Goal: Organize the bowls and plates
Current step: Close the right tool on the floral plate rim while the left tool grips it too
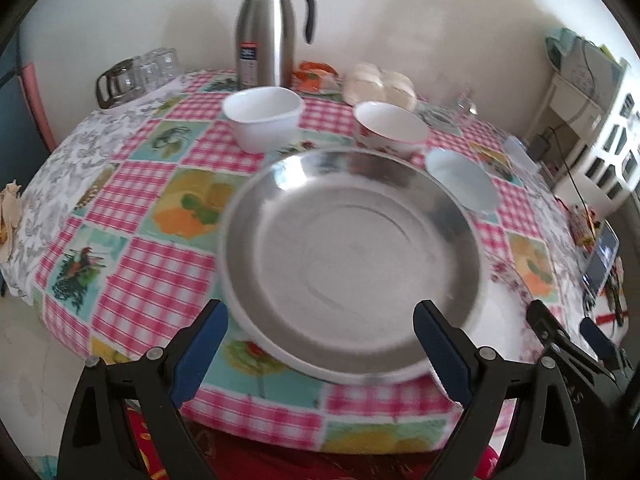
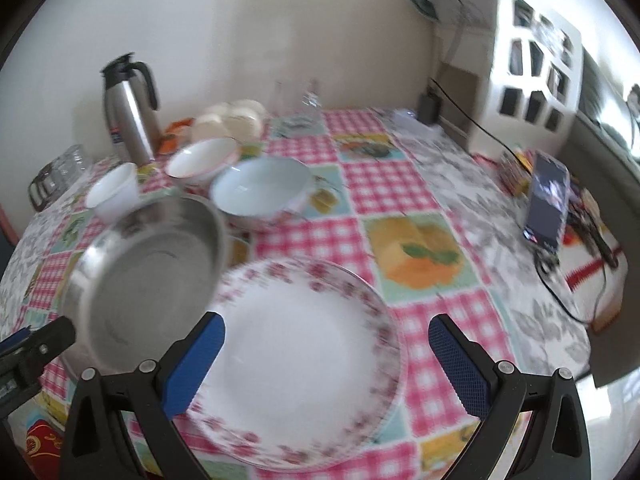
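Steel plate (image 1: 352,268): before my left claw (image 1: 320,356), beside the flowered plate (image 2: 296,364); stiff, light, slick.
Flowered plate: brittle; I'd pinch its near rim.
Left claw: wide open, empty.
Right claw (image 2: 326,364): wide open, empty.

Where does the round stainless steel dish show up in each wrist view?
Left wrist: the round stainless steel dish fills the centre, just beyond the open fingers.
Right wrist: it sits at lower left, beside the floral-rimmed white plate.
Shared landmark: the steel thermos jug with black handle.
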### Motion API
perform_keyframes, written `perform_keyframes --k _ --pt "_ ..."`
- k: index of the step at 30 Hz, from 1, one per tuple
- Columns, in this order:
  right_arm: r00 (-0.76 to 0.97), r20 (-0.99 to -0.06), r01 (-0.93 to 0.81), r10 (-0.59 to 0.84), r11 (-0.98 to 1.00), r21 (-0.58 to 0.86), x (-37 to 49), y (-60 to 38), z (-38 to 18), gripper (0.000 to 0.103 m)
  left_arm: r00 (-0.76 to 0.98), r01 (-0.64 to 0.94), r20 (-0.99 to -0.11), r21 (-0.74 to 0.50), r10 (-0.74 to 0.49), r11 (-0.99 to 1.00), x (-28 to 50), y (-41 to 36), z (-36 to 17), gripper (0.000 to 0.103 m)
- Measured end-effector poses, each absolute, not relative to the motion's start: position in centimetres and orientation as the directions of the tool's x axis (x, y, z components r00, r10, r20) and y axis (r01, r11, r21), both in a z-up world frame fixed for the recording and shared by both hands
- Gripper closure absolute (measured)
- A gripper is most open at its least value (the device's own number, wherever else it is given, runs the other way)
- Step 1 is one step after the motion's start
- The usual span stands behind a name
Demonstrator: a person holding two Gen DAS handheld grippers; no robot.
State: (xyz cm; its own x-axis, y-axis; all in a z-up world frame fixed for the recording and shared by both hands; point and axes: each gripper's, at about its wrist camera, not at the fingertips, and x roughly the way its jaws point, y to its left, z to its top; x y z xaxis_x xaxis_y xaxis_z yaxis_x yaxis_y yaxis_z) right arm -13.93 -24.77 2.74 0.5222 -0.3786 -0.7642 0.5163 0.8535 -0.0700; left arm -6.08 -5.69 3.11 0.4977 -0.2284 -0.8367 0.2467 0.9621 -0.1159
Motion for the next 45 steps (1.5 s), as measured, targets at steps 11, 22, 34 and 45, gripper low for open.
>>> perform_keyframes --k 11,22,34,45 --pt "0.436 -0.836 0.584 -0.334 0.811 -0.019 -16.0 -28.9 0.5 0.0 0.404 0.332 -0.875 -0.133 -0.267 0.934 -9.2 -9.9 1.4 0.009" --pt "0.39 -0.867 0.602 -0.31 0.798 -0.015 -16.2 -30.2 -1.0 0.001 0.428 0.355 -0.869 -0.091 -0.248 0.931 -11.2 -11.8 1.4 0.018" --pt "0.33 -0.902 0.597 -0.28 0.802 -0.031 -15.4 -30.3 -3.4 0.018 0.35 0.383 -0.896 -0.128 -0.272 0.915 -12.0 -12.8 0.2 0.04" --pt "0.359 -0.873 0.597 -0.331 0.8 -0.058 -15.2 -30.8 -3.1 0.057 0.319 0.365 -0.914 -0.124 -0.249 0.923 -11.4 -14.2 -1.2 0.05"
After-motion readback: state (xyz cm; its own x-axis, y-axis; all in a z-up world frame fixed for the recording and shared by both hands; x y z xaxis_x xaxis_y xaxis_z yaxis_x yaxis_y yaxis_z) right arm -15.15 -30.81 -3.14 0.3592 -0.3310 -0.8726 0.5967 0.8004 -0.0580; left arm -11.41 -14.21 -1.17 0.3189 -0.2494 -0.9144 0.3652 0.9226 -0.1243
